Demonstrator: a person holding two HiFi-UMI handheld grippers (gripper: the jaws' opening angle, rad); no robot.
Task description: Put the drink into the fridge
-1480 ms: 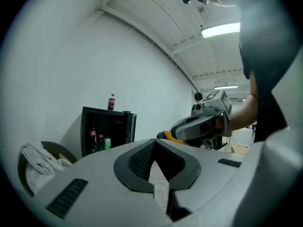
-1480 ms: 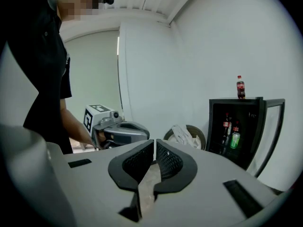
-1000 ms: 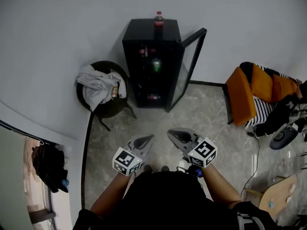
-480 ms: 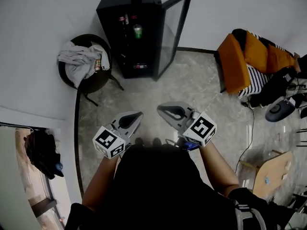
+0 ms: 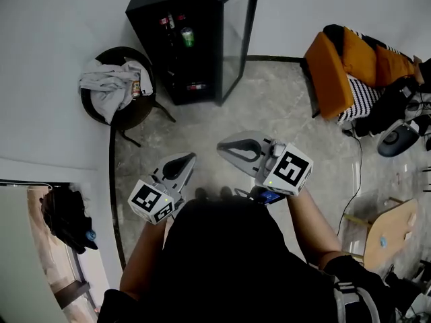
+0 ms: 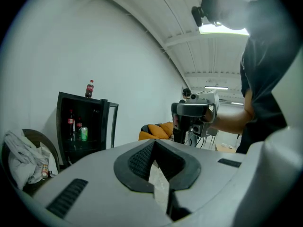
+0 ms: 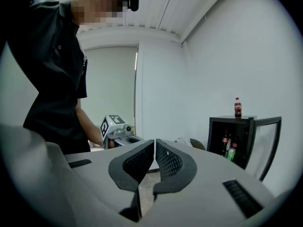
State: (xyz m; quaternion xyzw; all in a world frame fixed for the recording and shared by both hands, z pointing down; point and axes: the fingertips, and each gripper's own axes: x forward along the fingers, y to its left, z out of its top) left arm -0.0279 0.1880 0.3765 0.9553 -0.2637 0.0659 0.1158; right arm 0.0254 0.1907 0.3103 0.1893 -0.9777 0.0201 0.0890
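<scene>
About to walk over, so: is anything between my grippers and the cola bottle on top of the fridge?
Nothing visible. Only bare floor lies between the left gripper, the right gripper and the fridge; the bottle stands free on top, and the door is open.

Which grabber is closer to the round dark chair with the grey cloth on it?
Left. The left gripper is down-right of the round dark chair; the right gripper is farther right.

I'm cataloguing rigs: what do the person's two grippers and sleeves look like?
The left gripper and right gripper have pale grey wedge-shaped shells with black ribbed pads. Each carries a white cube printed with black square markers. The person wears a black short-sleeved top.
</scene>
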